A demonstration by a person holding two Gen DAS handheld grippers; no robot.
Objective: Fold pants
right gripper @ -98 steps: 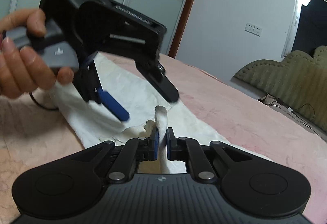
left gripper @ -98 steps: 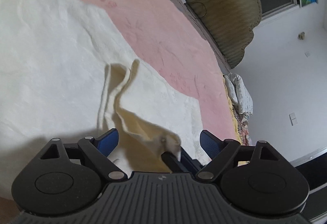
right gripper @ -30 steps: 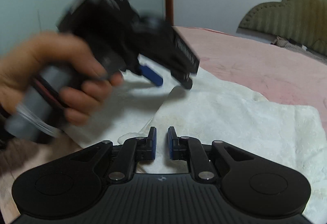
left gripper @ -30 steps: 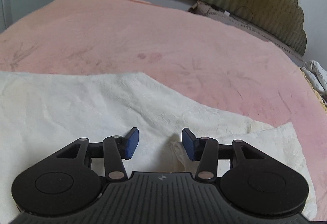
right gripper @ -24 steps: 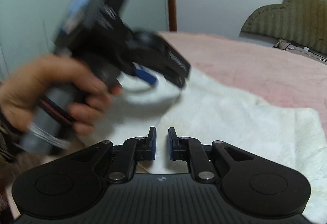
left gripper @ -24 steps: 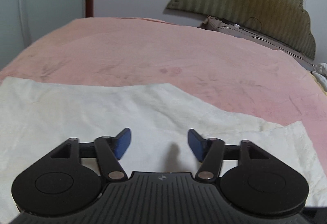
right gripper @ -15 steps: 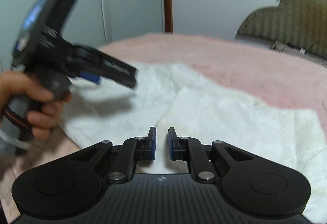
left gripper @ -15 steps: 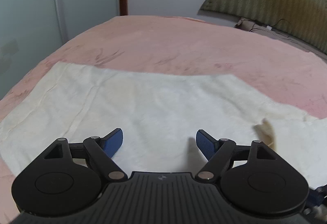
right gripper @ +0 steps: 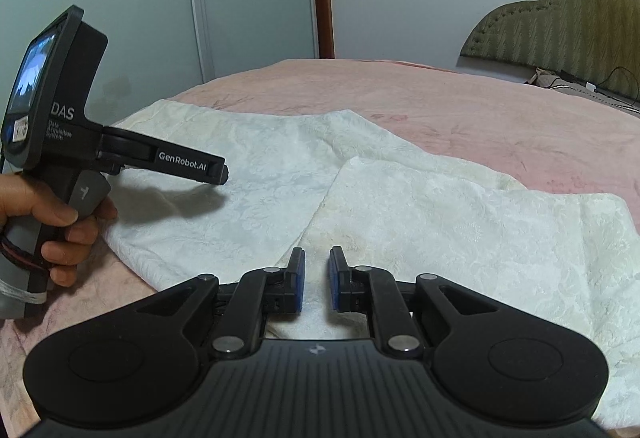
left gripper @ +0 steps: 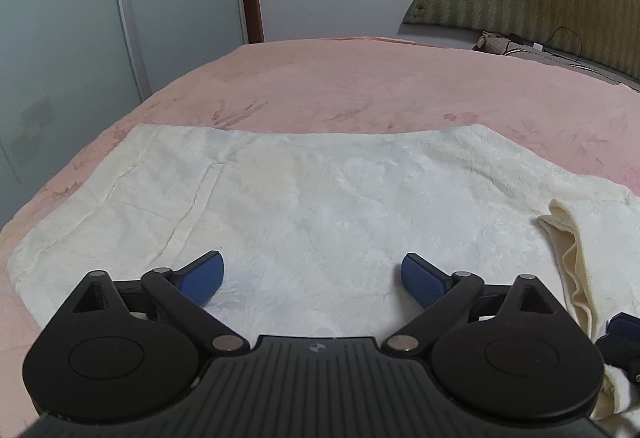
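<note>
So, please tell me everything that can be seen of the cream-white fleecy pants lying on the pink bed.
The cream-white fleecy pants look soft and plush, with a faint embossed pattern. They lie mostly flat on the pink bedspread, one part folded over another, its edge running diagonally in the right wrist view. A seam line shows on the left part. At the right, a fold of the fabric stands up from the surface where the right gripper has it between its narrowly parted fingers. The left gripper hovers wide open above the cloth.

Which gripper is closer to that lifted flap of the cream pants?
Right. The right gripper is at the lifted flap, its jaws nearly closed on the pants there; the left gripper is open over flat cloth, off to the flap's left.
</note>
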